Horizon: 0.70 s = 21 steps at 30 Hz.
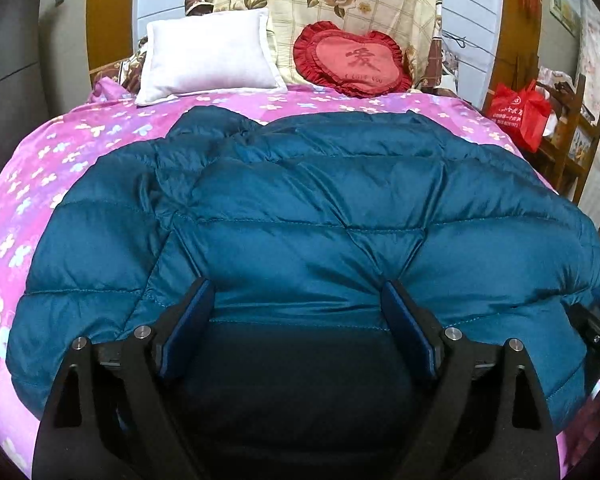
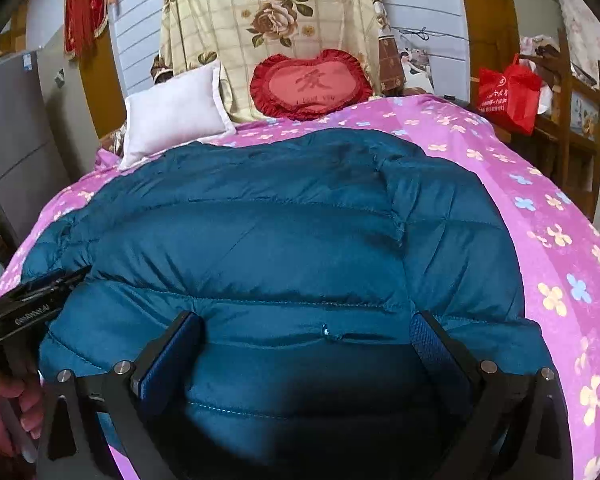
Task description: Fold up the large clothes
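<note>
Both grippers are spread wide, nothing pinched. Left gripper sits low with its fingertips right at the near edge of the teal jacket; right gripper does the same just beside it. Jacket lies flat on the pink sheet. Beyond it, a white pillow to the left and a red heart cushion straight ahead.

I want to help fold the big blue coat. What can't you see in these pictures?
- Puffy blue jacket: its near hem, both views, hidden by shadow and the open left gripper and open right gripper.
- Its underside: lies against the pink bedspread.
- Red bag: print too small.
</note>
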Motion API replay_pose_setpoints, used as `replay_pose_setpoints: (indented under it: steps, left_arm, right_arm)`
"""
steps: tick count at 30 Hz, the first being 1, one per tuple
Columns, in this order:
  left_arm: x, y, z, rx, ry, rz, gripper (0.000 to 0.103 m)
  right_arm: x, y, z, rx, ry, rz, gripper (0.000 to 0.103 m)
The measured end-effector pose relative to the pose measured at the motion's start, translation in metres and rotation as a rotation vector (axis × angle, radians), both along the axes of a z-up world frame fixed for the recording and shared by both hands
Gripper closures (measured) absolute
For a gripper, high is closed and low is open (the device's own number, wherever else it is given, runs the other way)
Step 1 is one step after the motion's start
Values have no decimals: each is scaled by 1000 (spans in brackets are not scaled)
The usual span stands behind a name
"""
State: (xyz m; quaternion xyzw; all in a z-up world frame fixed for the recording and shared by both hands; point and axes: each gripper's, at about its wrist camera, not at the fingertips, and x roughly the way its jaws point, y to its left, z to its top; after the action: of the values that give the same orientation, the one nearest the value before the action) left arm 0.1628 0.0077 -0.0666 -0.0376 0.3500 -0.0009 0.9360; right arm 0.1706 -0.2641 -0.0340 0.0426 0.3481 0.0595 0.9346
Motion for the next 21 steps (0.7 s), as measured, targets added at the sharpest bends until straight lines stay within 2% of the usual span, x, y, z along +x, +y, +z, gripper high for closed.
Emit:
replay_pose_setpoints:
  steps: [5, 7, 10, 16, 19, 21]
  left_arm:
    - [-22, 3, -17, -23, -2, 0, 10]
    - [-30, 7, -24, -62, 0, -6, 4]
    - [-40, 14, -29, -106, -3, -24, 1]
    - [-51, 16, -40, -60, 19, -10, 1]
    - [-54, 15, -20, -19, 100, -27, 1]
    - [-69, 17, -5, 5, 119, -31, 1]
  right_arm:
    - [-3, -4, 4, 26, -5, 3, 0]
    - [-2, -4, 7, 29, -7, 2, 0]
    - [-2, -4, 8, 30, -6, 2, 0]
    - [1, -1, 10, 6, 0, 1, 0]
    - [5, 3, 14, -15, 59, 3, 0]
    - [3, 4, 24, -1, 98, -9, 0]
